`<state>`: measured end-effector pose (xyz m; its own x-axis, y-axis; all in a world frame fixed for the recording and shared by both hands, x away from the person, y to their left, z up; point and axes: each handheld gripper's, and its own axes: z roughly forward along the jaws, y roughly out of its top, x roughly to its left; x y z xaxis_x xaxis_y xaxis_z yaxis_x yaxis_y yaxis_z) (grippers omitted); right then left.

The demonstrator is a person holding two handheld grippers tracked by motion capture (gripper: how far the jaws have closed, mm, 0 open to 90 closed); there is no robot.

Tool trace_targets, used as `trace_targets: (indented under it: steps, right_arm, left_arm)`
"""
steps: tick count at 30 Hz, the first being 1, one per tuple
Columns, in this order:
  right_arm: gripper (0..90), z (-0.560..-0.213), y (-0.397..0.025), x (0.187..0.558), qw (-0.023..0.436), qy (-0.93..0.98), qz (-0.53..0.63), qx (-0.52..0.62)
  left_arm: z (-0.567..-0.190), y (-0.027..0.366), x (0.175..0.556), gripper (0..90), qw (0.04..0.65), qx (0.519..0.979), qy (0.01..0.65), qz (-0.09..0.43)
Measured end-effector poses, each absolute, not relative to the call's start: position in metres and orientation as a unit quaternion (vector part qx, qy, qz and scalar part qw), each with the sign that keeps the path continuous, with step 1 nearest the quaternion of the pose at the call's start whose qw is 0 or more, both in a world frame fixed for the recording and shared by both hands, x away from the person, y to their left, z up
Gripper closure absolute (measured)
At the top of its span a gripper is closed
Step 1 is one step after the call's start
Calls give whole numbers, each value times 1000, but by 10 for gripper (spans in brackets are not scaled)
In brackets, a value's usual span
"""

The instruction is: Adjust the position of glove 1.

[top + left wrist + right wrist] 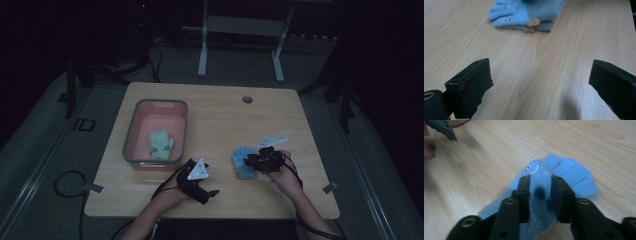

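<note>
Tongs of our right gripper (pixel 540 192) are pinching the blue gloves (pixel 564 173) lying on the surface (pixel 220 115); left tongs (pixel 540 85) are waiting wide apart. Next we are probably lifting them toward the bin (pixel 131 132).

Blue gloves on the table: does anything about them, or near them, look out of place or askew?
Nothing stands out. The blue gloves lie stacked flat on the table, the right gripper closing on them. The green gloves sit inside the tray.

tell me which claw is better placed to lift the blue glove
Right. The right claw already sits over the blue glove with jaws straddling it, while the left claw is open over bare table, apart from it.
</note>
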<state>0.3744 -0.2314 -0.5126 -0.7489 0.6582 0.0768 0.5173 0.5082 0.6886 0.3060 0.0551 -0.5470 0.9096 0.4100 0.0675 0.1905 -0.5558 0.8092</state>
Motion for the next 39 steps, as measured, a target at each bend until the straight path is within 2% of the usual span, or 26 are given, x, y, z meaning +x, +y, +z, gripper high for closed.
trace_targets:
  steps: [6,9,12,19,24,30,39]
  right_arm:
    - [546,-507,-248,375,108,854,374,346]
    - [551,-506,-255,378,107,848,378,355]
    - [556,-504,-259,380,112,846,382,356]
    - [557,-501,-263,384,115,840,388,360]
    - [569,-501,-264,389,110,837,391,366]
    - [536,-506,-260,398,106,838,388,370]
    - [451,-522,-257,414,97,832,380,393]
  left_arm:
    - [-536,44,303,55,451,866,167,135]
    - [-533,35,303,65,436,876,165,125]
    - [-533,22,305,115,421,887,150,120]
    - [-526,-12,310,146,415,895,92,137]
    - [-517,-37,321,252,410,899,50,147]
    - [-520,-54,334,379,401,902,17,157]
    - [-537,-64,347,382,369,917,19,151]
